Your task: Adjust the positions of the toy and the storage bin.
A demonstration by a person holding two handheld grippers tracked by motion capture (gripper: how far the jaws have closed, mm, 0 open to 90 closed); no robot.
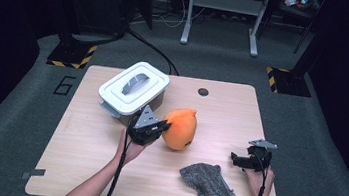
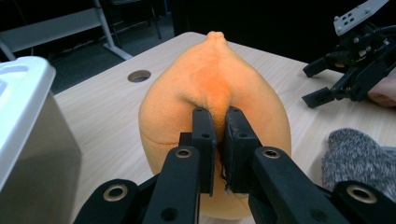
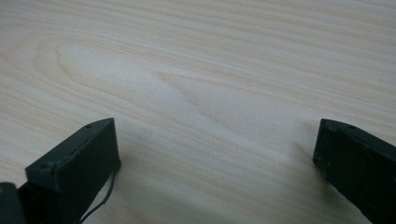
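High view: left gripper (image 1: 163,125) pinches the orange plush toy (image 1: 180,129) mid-table, just right of the white lidded box (image 1: 133,89); grey cloth (image 1: 206,181) lies near the right gripper (image 1: 236,159).
Left gripper view: jaws nearly together, clamping a fold of the toy's fabric.
Right gripper view: jaws wide apart, holding nothing, over the table (image 3: 210,70).

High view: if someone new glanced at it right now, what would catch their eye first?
The orange plush toy at the table's middle, its fabric pinched by the left tool. Behind it to the left sits a white lidded box, and near the front edge a grey sock lies crumpled beside the right tool, which is open over bare wood.
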